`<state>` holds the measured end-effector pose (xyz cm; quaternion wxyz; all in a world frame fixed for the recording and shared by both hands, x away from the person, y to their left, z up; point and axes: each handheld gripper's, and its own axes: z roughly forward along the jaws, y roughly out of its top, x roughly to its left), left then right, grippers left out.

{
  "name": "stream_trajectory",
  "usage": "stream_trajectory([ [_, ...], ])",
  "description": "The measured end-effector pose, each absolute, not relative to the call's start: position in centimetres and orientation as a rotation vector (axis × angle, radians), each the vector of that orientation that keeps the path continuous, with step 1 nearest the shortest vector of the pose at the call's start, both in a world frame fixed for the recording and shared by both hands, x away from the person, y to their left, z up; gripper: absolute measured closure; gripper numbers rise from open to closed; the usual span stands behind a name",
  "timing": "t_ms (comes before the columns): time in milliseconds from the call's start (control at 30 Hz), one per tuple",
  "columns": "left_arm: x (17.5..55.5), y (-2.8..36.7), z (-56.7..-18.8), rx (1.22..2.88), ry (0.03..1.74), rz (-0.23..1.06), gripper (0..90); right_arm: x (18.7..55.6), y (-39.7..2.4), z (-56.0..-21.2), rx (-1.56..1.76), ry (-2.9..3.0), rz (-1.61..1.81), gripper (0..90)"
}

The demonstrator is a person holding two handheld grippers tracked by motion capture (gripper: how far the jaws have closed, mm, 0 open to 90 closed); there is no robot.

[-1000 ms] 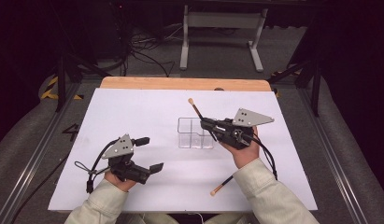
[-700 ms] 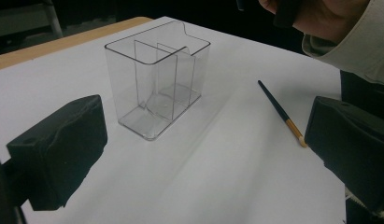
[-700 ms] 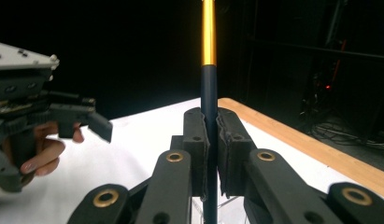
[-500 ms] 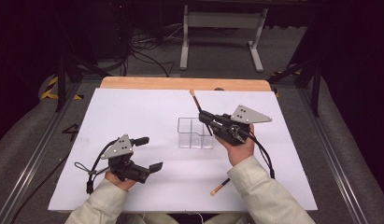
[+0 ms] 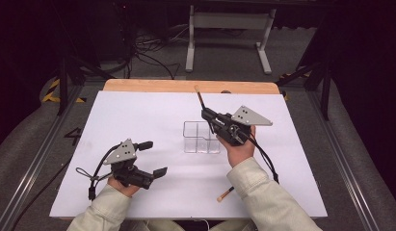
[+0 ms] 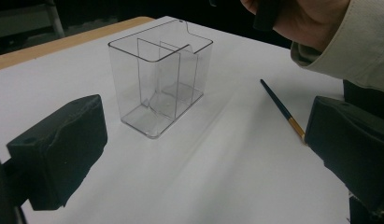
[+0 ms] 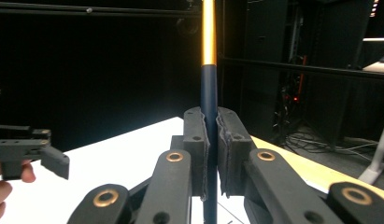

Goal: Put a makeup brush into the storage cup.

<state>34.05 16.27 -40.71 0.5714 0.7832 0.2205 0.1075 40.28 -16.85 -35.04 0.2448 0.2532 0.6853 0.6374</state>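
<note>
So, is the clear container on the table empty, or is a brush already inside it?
Empty. Through the walls of the clear container only its dividers show. One brush is clamped in the right gripper; another brush lies on the table.

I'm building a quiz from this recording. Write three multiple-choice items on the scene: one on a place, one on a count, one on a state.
1. Where does the loose paintbrush lie?
A. inside the clear organizer
B. on the white table near the person's right sleeve
C. on the floor

2. How many paintbrushes are in view?
A. one
B. two
C. four

3. What state is the right gripper in?
A. shut on a paintbrush
B. wide open and empty
C. shut on the organizer's wall

Key: 1 B, it rests on the table beside the sleeve, apart from the clear organizer. 2 B, one lies loose and the held paintbrush makes two. 3 A, the pads press on the dark handle from both sides.
</note>
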Motion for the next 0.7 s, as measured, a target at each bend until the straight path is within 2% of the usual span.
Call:
stream_trajectory([
  [700,34.1,16.2,-40.9,1.838,0.498,0.225,0.1,41.2,-15.2,-36.1,0.722,1.818,1.713,83.8],
])
